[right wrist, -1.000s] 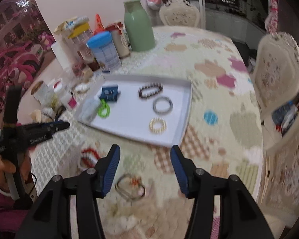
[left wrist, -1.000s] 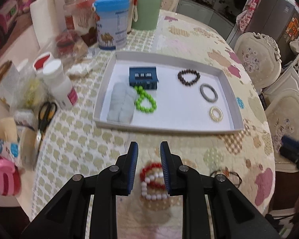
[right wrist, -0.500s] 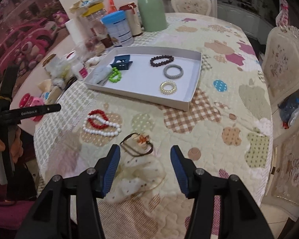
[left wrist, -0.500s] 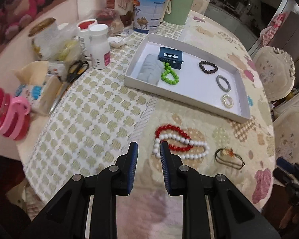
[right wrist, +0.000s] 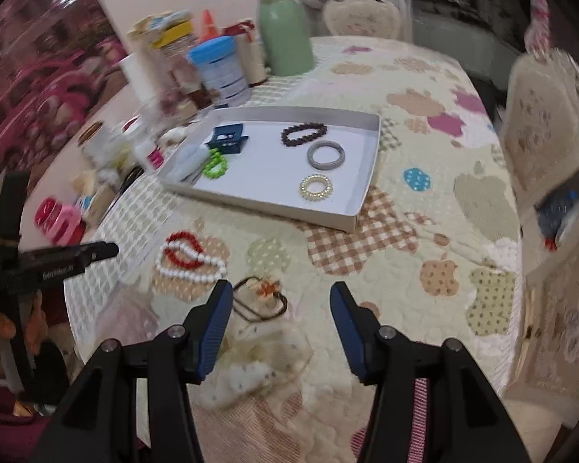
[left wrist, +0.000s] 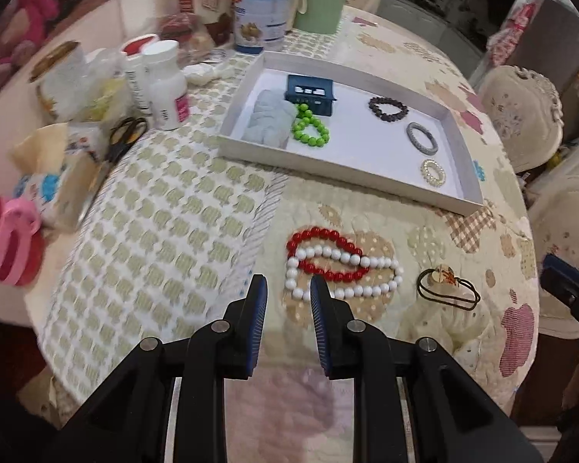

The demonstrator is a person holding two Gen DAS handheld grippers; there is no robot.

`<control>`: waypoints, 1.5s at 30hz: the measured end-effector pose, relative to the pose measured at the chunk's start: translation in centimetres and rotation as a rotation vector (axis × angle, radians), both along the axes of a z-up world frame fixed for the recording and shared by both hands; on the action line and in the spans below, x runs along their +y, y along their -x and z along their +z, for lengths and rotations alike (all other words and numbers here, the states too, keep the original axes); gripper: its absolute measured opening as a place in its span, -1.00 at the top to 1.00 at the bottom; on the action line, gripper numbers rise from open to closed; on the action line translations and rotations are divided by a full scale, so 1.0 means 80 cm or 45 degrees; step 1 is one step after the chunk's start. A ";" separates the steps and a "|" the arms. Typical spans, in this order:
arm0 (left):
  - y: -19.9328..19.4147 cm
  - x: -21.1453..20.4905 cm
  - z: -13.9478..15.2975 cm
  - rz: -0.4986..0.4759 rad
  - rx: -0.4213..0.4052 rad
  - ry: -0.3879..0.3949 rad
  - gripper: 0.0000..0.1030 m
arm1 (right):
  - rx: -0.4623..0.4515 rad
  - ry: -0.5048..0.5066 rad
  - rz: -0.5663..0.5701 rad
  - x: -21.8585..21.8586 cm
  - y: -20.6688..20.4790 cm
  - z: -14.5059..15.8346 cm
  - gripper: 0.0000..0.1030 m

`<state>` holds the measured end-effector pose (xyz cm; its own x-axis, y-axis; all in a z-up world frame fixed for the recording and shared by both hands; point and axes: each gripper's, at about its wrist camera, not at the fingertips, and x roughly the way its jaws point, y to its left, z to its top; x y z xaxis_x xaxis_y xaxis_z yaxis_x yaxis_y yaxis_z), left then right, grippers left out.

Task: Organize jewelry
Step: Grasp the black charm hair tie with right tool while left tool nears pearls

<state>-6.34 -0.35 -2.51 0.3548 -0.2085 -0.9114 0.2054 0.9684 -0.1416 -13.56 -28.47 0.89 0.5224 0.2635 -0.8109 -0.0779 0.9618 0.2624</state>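
A white tray (left wrist: 343, 169) sits on the quilted tablecloth (left wrist: 181, 231), holding a blue clip (left wrist: 309, 94), a green bead bracelet (left wrist: 310, 131), a dark bead bracelet (left wrist: 388, 108), a grey bangle (left wrist: 422, 138) and a pearl ring bracelet (left wrist: 433, 171). In front of the tray lie a red bead strand (left wrist: 324, 254) tangled with a white bead strand (left wrist: 351, 274), and just beside them a brown hair tie (left wrist: 447, 285). The left gripper (left wrist: 288, 289) hovers near the strands, fingers parted and empty; the right gripper (right wrist: 281, 297) hangs over the hair tie, fingers spread, grasping nothing.
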 end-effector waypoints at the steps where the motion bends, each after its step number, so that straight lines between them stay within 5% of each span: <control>1: -0.006 0.000 -0.005 -0.021 0.014 -0.012 0.55 | -0.006 0.021 0.014 0.004 -0.006 -0.004 -0.07; 5: -0.026 0.002 -0.025 -0.044 0.066 -0.050 0.55 | 0.042 0.096 0.056 0.018 -0.029 -0.033 -0.06; 14: -0.016 0.027 -0.037 0.100 0.134 0.080 0.55 | 0.106 0.095 0.196 0.038 -0.040 -0.077 -0.06; 23: -0.009 0.030 -0.041 0.100 0.142 0.079 0.55 | 0.158 0.176 0.289 0.066 -0.050 -0.110 -0.06; 39: -0.039 -0.001 -0.070 0.044 0.198 0.103 0.54 | 0.154 0.270 0.248 0.074 -0.061 -0.129 0.30; 45: -0.038 -0.015 -0.085 -0.014 0.226 0.079 0.54 | 0.130 0.137 0.182 0.058 -0.064 -0.117 0.31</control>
